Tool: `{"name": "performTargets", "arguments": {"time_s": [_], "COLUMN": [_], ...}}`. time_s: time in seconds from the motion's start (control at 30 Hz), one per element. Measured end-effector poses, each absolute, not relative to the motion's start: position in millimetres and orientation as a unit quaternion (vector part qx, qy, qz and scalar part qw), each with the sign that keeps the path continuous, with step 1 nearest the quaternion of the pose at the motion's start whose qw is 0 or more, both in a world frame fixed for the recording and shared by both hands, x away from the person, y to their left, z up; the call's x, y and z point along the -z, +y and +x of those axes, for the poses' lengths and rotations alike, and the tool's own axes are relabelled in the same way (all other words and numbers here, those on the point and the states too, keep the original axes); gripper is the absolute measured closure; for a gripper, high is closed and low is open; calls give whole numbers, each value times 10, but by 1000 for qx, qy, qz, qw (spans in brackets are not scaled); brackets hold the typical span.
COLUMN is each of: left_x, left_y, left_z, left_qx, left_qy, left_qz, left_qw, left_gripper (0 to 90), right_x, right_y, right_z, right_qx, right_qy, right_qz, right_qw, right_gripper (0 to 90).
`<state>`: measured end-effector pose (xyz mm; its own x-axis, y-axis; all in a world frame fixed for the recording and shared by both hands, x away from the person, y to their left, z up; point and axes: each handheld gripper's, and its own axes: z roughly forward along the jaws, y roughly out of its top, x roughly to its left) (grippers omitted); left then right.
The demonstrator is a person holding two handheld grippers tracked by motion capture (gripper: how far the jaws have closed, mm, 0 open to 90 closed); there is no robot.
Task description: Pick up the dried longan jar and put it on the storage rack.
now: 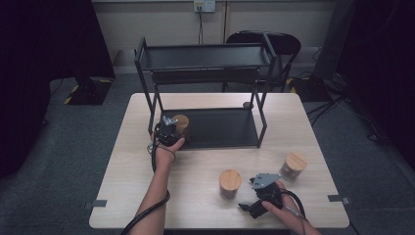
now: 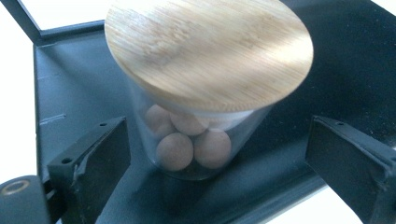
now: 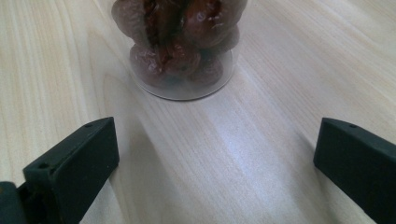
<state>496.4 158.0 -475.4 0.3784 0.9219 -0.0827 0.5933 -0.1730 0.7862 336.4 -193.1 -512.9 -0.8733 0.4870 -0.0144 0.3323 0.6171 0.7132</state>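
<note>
The wooden table (image 1: 147,196) carries everything, and its far half holds a black metal rack (image 1: 205,88) with 2 shelves, the lower shelf (image 1: 220,127) lying flat on the tabletop and the upper one raised on thin legs. Behind the table's far edge stands a dark chair (image 1: 274,46).

3 glass jars with round wooden lids are in play. The first jar (image 1: 180,123) stands upright at the near left corner of the lower shelf; in the left gripper view it (image 2: 187,140) shows clear walls and pale round balls (image 2: 191,144) inside, under a lid (image 2: 210,51) that looms close to the camera. The second jar (image 1: 230,183) stands on the table toward the near edge, just right of the middle. The third jar (image 1: 294,164) stands near the right edge, well apart from the rack.

The left gripper (image 1: 169,128) is at the near left corner of the lower shelf, right beside the first jar. Its jaws stand wide, 1 on each side of the jar, and clear gaps show between the pads and the glass, so nothing is clamped.

The right gripper (image 1: 252,205) rests low near the table's near edge, just right of the second jar. Its jaws are spread wide over bare wood and hold nothing. Ahead of them in the right gripper view stands a jar (image 3: 182,51) of dark brown wrinkled fruit, apart from both jaws.
</note>
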Motion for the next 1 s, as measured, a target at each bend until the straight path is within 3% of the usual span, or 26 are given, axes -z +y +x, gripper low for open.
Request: {"name": "performTargets", "arguments": {"time_s": [1.0], "left_x": [4747], "left_y": [1582], "left_z": [4753], "left_qx": [-186], "left_qy": [482], "left_qz": [755], "left_qw": [404], "left_gripper": [57], "right_x": [5129], "right_y": [-1932], "right_z": [3364], "right_qx": [-373], "right_qy": [893], "right_qz": [229], "right_qw": [104], "right_gripper": [0]}}
